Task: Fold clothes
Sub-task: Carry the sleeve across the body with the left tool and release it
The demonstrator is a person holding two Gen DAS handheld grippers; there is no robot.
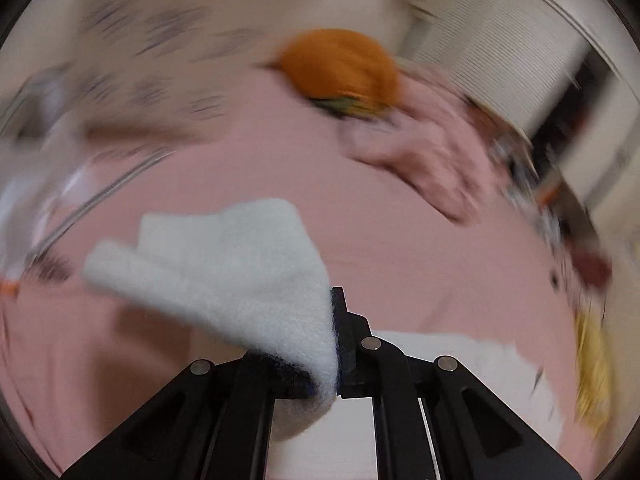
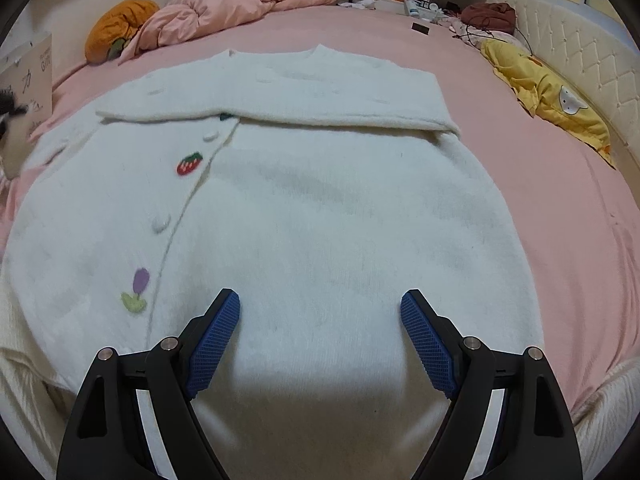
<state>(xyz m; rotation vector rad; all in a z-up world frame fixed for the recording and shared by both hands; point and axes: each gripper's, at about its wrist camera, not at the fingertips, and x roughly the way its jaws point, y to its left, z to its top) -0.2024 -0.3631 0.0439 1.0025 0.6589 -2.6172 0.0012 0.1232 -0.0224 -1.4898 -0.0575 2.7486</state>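
Right gripper point(image 2: 320, 344): spread wide, holding nothing, low over the near hem of the white cardigan point(image 2: 300, 232).
Left gripper point(image 1: 334, 344): clamped on a fold of white cardigan fabric point(image 1: 224, 272), lifted above the pink bed point(image 1: 280, 160); view blurred.
Cardigan: flat on the bed, one sleeve point(image 2: 280, 96) folded across the far part.
Far left: orange cushion point(image 2: 116, 28), crumpled pink duvet point(image 2: 224, 8).
Far right: yellow cloth point(image 2: 552, 100).

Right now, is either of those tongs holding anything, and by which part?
The left tongs pinch a fold of fluffy white knitted cloth; which part is unclear. The right tongs are open, empty, above the white cardigan.
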